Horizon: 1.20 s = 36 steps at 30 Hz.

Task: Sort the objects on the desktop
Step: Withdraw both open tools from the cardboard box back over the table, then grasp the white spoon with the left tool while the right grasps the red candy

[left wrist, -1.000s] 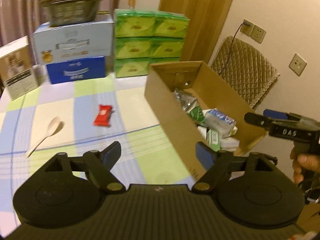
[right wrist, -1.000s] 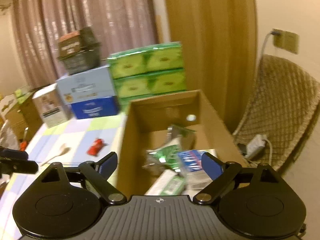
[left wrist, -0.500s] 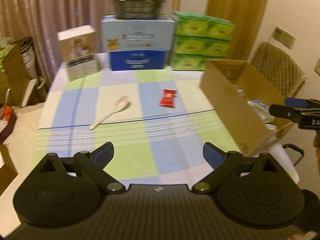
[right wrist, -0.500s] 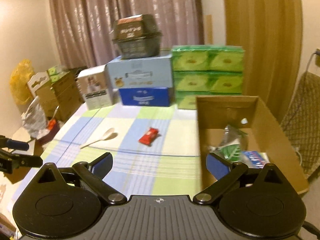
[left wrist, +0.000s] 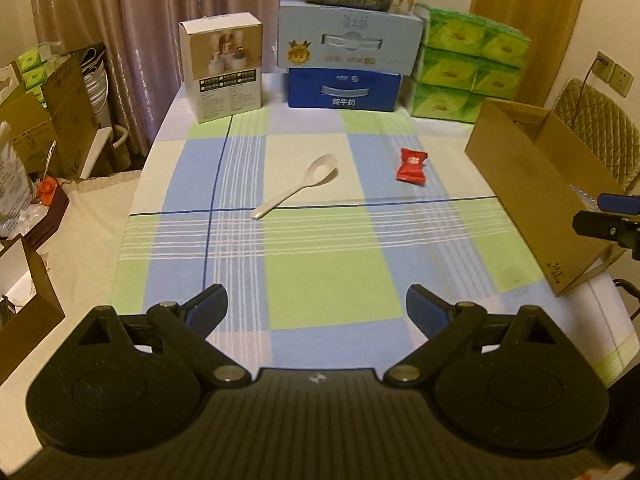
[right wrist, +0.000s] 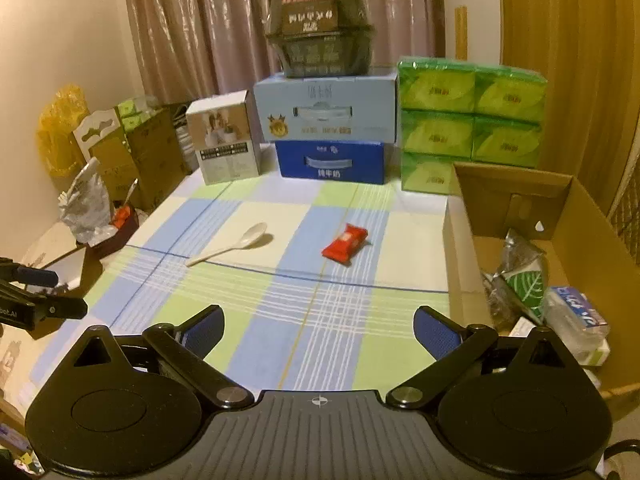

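Dim warm indoor light. Pleated brownish curtain [right wrist: 224,28] across back wall. Wooden door [right wrist: 568,56] far right, cream wall [left wrist: 612,12] with socket plates [left wrist: 614,74] beside. Quilted chair back [left wrist: 592,128] at right. Stacked cardboard boxes [left wrist: 48,120] on floor far left. Checked cloth over tabletop [left wrist: 320,264].

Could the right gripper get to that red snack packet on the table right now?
Probably yes: the right gripper is open and empty, and only bare checked tablecloth lies between it and the red snack packet.
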Tool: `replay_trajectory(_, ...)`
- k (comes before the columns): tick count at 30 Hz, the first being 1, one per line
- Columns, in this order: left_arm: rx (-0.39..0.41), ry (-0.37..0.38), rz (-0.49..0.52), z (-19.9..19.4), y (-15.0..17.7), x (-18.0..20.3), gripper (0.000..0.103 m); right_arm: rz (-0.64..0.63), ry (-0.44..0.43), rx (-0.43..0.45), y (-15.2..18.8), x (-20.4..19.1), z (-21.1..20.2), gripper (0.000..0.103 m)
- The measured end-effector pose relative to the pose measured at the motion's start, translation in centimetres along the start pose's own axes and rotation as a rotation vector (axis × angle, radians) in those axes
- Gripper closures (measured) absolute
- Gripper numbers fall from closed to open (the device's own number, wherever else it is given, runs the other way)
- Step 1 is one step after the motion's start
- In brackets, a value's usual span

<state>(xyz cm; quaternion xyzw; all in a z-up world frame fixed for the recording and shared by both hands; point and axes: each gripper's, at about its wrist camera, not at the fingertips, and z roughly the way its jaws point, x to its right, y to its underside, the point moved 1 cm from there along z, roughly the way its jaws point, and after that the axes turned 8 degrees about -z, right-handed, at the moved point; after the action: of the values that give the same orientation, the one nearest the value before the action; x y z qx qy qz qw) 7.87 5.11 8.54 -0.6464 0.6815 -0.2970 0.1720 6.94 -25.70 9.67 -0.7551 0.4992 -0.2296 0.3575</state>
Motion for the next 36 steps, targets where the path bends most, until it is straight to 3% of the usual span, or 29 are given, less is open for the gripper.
replay_trajectory(9,0.006,0.039,0.066,4.5,-1.9,-1.0,0.009,0.021,0.000,-0.024,0.0,-0.3,5.4,0.004)
replay_trajectory(21,0.020,0.093,0.210,15.0,-6.5,-0.9,0.014,0.098,0.057,-0.012,-1.7,2.1,15.4,0.005)
replay_trajectory(27,0.019,0.112,0.248,19.6,-8.5,-0.6,0.024,0.112,0.069,-0.007,-2.5,2.8,20.3,0.013)
replay_trajectory(33,0.013,0.127,0.297,23.4,-9.8,0.3,0.026,0.111,0.077,-0.019,-3.3,3.4,23.7,0.017)
replay_trajectory(36,-0.006,0.132,0.324,25.0,-10.2,0.8,0.034,0.098,0.075,-0.029,-3.4,3.8,24.9,0.018)
